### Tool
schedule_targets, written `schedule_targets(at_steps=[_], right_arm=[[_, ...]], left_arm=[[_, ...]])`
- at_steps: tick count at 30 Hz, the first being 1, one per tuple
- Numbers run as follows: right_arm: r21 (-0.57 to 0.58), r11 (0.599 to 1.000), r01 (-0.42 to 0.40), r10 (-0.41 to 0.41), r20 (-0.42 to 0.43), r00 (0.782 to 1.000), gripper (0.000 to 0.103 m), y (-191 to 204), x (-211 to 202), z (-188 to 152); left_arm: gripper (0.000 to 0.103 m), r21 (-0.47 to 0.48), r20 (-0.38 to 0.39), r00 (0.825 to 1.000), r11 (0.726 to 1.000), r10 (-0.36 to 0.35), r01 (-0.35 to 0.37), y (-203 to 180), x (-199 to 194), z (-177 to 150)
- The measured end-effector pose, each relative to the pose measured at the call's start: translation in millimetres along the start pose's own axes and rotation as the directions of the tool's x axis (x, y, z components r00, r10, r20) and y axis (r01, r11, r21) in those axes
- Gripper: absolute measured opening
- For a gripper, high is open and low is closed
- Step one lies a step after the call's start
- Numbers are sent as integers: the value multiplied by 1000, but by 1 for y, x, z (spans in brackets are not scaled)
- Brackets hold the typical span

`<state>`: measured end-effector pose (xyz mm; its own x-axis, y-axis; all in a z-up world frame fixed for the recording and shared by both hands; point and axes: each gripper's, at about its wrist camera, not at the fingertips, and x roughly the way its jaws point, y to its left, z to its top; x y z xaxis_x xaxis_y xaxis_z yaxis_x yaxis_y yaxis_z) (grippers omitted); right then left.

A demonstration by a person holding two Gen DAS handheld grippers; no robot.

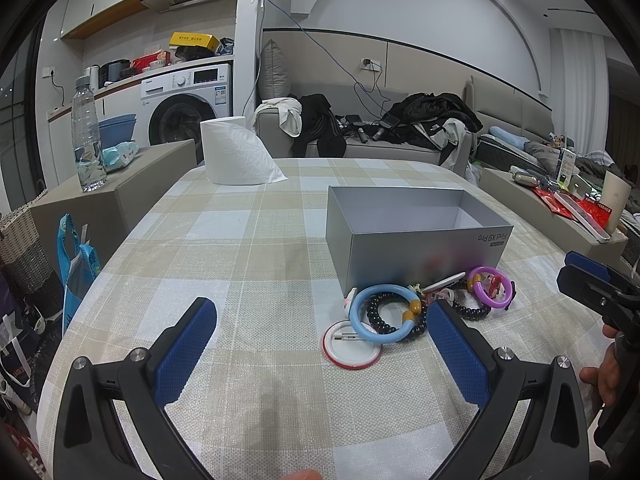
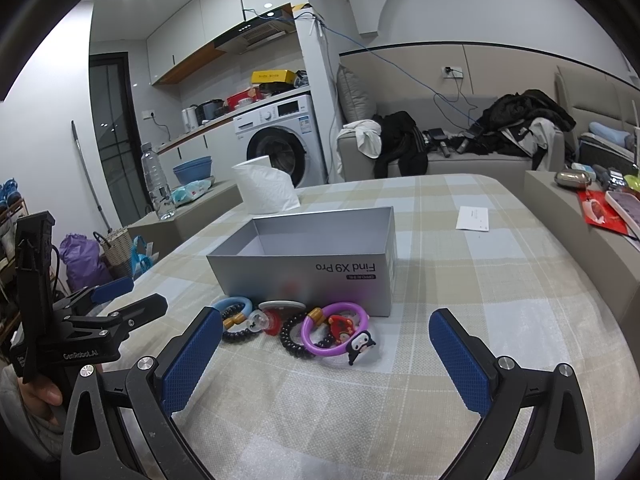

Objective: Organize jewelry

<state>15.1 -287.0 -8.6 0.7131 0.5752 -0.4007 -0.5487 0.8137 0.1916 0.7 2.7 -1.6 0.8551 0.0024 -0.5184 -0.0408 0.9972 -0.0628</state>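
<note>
Checked table (image 1: 248,240): jewelry pile (image 2: 296,328) touches the grey box (image 2: 312,264) at 6 o'clock. Left gripper (image 1: 320,344) and right gripper (image 2: 324,352) both spread, empty. We'd pinch 1 ring's rim, lift clear.

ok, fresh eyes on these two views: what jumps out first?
The open grey Find X9 Pro box sits mid-table on the checked tablecloth, and looks empty as far as the views show. Heaped against its near side are the trinkets: a purple ring, a blue ring, black coil hair ties and a red-rimmed badge. The left gripper and right gripper frame the pile, jaws wide open.
</note>
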Motion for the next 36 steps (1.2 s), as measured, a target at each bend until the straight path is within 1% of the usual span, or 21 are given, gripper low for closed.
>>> schedule_targets(at_steps=[7,10,12,15,20,24,27,28,30,33,36], right_arm=[[3,1000,6,-6,-32,999,103,-4,7,6],[1,1000,27,-27,-43,999,103,-6,7,13],[-8,998,55,-56,-58,997,103,-7,9,16],[-4,998,59,-59,-112,992,103,-10,17,18],[-30,997,69,-73,-201,977,103,-8,34,15],[-37,999,39,-47,-273,961,95,-9,50,13],[-82,996,42,-66,-320,945,90,-4,62,10],[-93,995,44,-73,-330,941,89,-3,65,10],[-102,994,46,-78,-343,936,80,-2,70,10],[-122,991,49,-89,-355,930,74,0,75,11],[-140,990,37,-86,-364,927,70,4,78,12]], left_arm=[[102,5,2,1000,1000,-10,10,0,-2,2],[102,4,1,1000,1000,-24,24,-1,-2,5],[102,5,-17,999,999,-32,32,-2,1,7],[102,-2,-30,999,999,-40,40,-1,6,8],[102,2,-98,994,999,-38,38,-2,15,9],[102,8,-131,990,999,-44,46,-1,17,8],[102,5,-154,986,998,-59,61,-1,21,8],[102,6,-161,985,998,-61,63,-2,22,9],[102,9,-170,983,998,-63,66,-3,24,10],[102,16,-173,982,997,-75,78,-5,24,12],[102,18,-170,981,995,-90,94,-7,25,15]])
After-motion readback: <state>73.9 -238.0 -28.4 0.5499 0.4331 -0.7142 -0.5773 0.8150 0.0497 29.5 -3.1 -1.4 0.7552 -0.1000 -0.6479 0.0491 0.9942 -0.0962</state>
